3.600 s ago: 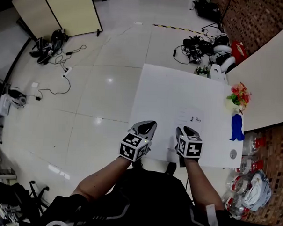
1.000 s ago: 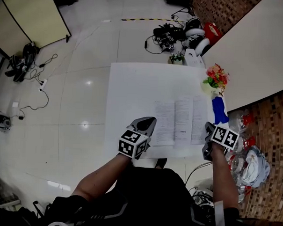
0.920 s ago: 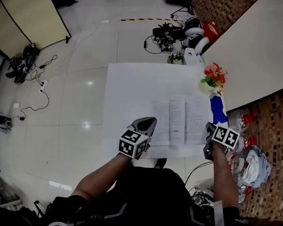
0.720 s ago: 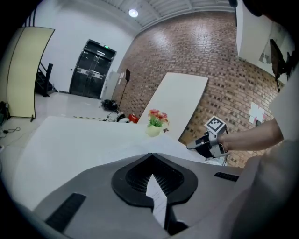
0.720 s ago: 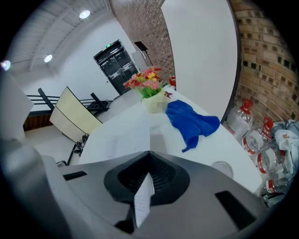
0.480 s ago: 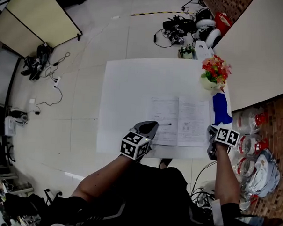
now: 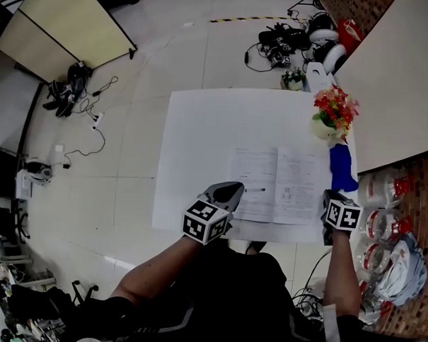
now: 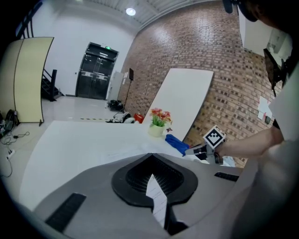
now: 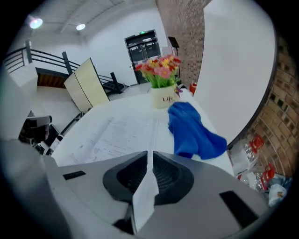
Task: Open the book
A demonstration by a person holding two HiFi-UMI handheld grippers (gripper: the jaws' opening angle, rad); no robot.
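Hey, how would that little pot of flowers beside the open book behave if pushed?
The pot looks squat, so a low push would probably slide it across the smooth table. The flowers stand well above its rim, so a knock up high might tip it. It looks ceramic, near the table edge past the book, so probably breakable.

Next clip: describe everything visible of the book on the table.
The book lies open and flat on the white table, near its front edge, spine running away from the person. Both pages are white paper with black print, too small to read. The left gripper pinches a sheet at the left edge; the right gripper, jaws starting to open, has a sheet at the right edge between them. A blue cloth lies by its far right corner.
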